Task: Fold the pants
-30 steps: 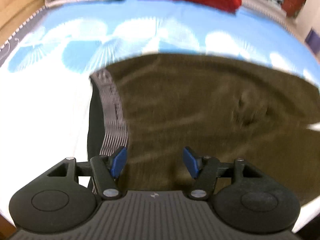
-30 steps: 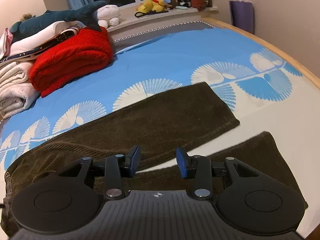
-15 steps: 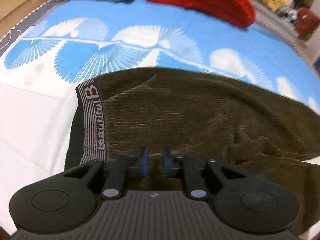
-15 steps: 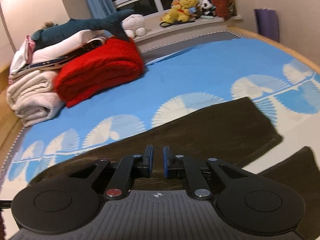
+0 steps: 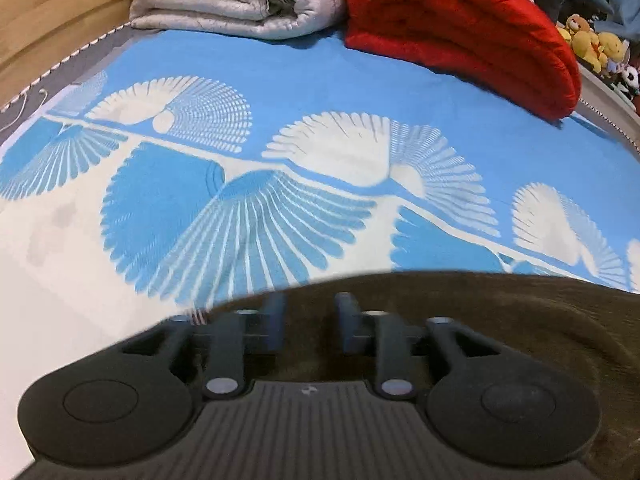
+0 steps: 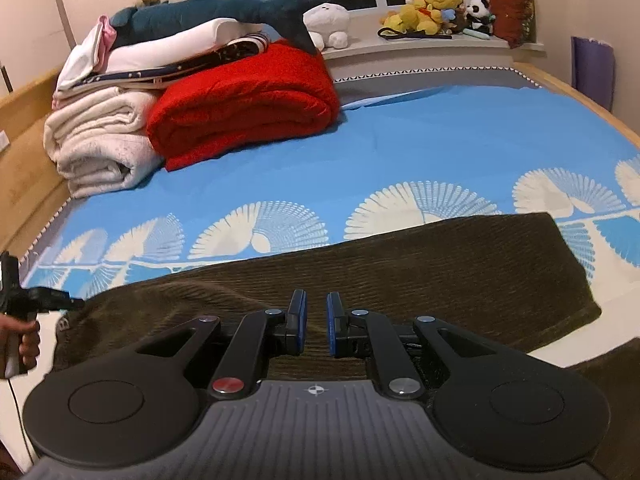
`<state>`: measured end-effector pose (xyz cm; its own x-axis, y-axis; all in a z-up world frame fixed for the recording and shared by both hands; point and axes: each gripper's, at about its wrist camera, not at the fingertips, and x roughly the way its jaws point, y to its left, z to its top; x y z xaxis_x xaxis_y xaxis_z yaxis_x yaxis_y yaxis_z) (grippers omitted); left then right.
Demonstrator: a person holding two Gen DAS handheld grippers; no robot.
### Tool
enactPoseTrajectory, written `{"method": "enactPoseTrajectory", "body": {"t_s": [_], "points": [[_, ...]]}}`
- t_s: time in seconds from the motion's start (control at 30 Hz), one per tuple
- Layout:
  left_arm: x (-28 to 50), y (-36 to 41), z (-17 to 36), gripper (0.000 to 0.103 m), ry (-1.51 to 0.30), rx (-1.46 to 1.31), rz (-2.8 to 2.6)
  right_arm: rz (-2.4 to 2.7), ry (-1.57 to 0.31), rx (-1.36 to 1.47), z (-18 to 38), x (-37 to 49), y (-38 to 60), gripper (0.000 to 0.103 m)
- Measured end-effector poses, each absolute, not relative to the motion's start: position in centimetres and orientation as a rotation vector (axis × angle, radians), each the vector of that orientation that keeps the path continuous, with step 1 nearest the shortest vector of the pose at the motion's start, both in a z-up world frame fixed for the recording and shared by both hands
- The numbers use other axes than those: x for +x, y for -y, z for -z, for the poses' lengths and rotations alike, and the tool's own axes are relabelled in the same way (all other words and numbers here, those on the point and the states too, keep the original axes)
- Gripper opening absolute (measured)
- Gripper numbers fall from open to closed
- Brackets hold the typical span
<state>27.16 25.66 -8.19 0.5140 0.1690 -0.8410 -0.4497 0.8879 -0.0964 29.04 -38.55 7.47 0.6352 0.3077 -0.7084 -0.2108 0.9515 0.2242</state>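
Note:
Dark brown corduroy pants (image 6: 420, 264) lie across the blue and white bedspread (image 6: 440, 152). My right gripper (image 6: 314, 326) is shut on the near edge of the pants, lifted off the bed. My left gripper (image 5: 308, 326) is shut on the waistband end of the pants (image 5: 460, 304), with brown cloth raised between and around its fingers. The left gripper also shows at the left edge of the right wrist view (image 6: 60, 303), pinching the waistband end.
A folded red blanket (image 6: 244, 100) and a folded white blanket (image 6: 100, 140) lie at the head of the bed. A stack of linens with a plush shark (image 6: 224, 10) sits on them. Plush toys (image 6: 428, 14) line the window sill. A wooden bed frame (image 5: 48, 20) borders the left.
Both grippers closed on the pants and lifted their near edge. The cameras now look farther across the bed toward the blankets.

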Motion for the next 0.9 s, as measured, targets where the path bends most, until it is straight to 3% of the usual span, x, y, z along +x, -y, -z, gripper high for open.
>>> {"method": "enactPoseTrajectory", "body": {"t_s": [0.03,0.07,0.3,0.37,0.4,0.47,0.57,0.9], "points": [[27.8,-26.0,8.5,0.068,-0.966,-0.312,-0.367,-0.293,-0.832,0.12,-7.4,29.3,38.7,0.011],[28.3,-26.1,8.6,0.073,-0.968,-0.297,-0.357,-0.287,-0.834,0.12,-7.3,29.5,38.8,0.011],[30.8,-25.1,12.2,0.076,-1.054,-0.167,-0.243,-0.28,-0.865,0.073,-6.2,30.6,38.6,0.011],[30.7,-24.4,12.2,0.062,-1.037,-0.111,-0.207,-0.277,-0.873,0.057,-5.9,30.8,38.7,0.011],[30.7,-24.1,11.9,0.038,-1.032,-0.103,-0.174,-0.275,-0.878,0.055,-5.8,30.9,38.8,0.011],[30.6,-23.2,11.3,0.016,-1.024,-0.029,-0.162,-0.266,-0.883,0.053,-5.7,31.0,39.1,0.011],[30.0,-21.1,10.0,0.004,-1.005,0.118,-0.153,-0.248,-0.888,0.057,-5.6,31.1,39.6,0.011],[21.6,-13.4,2.4,0.002,-0.959,0.279,-0.073,-0.168,-0.918,0.071,-5.4,29.7,42.3,0.011]]}}
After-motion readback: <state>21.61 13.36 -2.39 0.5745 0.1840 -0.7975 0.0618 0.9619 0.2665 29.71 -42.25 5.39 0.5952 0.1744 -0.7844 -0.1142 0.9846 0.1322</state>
